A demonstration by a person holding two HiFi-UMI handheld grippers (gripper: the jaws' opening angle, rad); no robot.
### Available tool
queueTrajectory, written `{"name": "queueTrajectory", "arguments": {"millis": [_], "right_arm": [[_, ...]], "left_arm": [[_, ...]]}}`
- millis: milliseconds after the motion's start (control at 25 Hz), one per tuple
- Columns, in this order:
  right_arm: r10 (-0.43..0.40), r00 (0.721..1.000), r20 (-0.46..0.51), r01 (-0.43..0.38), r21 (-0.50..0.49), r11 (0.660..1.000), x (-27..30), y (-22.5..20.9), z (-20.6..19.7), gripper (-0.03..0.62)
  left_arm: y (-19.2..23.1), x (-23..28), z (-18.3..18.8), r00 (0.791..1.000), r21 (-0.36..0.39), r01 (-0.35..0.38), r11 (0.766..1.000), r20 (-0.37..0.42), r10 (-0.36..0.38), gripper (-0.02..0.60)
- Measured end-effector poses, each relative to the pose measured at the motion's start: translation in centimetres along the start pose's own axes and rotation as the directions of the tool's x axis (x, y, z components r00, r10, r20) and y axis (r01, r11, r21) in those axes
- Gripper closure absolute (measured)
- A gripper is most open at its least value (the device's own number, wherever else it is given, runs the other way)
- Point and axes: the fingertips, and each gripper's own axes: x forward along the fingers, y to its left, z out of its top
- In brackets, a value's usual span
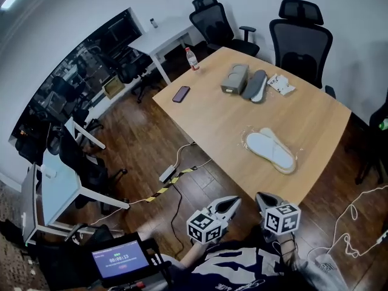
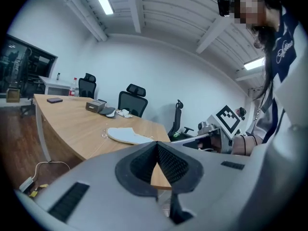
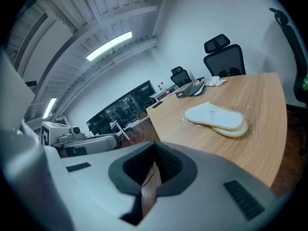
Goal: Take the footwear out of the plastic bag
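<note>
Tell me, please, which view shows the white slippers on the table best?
The right gripper view: the white slippers lie close and large, stacked. The head view shows them smaller, from above; the left gripper view only small and edge-on.

Ahead of me: wooden table (image 1: 315, 123). Dark phone (image 1: 180, 94) near its left edge, red-labelled bottle (image 1: 192, 59) at far corner. Two black office chairs (image 1: 301, 35) behind. White desk (image 1: 160, 38) beyond. Power strip (image 1: 167, 174) on floor. Lit screen (image 1: 120, 259) low on my left.
</note>
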Motion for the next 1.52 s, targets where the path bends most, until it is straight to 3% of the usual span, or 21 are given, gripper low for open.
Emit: {"name": "queueTrajectory", "arguments": {"millis": [120,520,720,920,1240,1520], "right_arm": [[0.001,1.0,-0.008,-0.001,-0.004,1.0,-1.3,3.3,-2.4,0.606],[-0.079,0.996,0.049,0.077,0.023,0.997,-8.6,8.5,-8.2,0.606],[-0.085,0.994,0.063,0.085,-0.001,0.996,-10.9,8.8,-8.1,0.606],[-0.07,0.995,0.075,0.072,-0.021,0.997,-12.7,8.5,-7.2,0.606],[-0.036,0.997,0.075,0.038,-0.025,0.999,-18.6,7.1,-8.4,0.606],[0.0,0.999,0.051,0.001,-0.035,0.999,-22.0,5.4,-11.8,0.606]], "left_arm": [[-1.1,-3.4,-1.1,1.0,-0.026,-0.005,1.0,0.025,0.006,0.578],[-6.2,-9.0,-4.5,0.996,-0.068,0.037,0.997,0.079,-0.032,0.578],[-9.0,-8.5,-4.3,0.995,-0.057,0.071,0.996,0.075,-0.067,0.578],[-10.9,-7.8,-3.3,0.993,-0.063,0.064,0.996,0.102,-0.058,0.577],[-16.5,-5.5,-4.1,0.989,-0.127,0.051,0.991,0.142,-0.033,0.578],[-21.0,-4.8,-7.4,0.991,-0.139,0.012,0.99,0.135,0.007,0.577]]}}
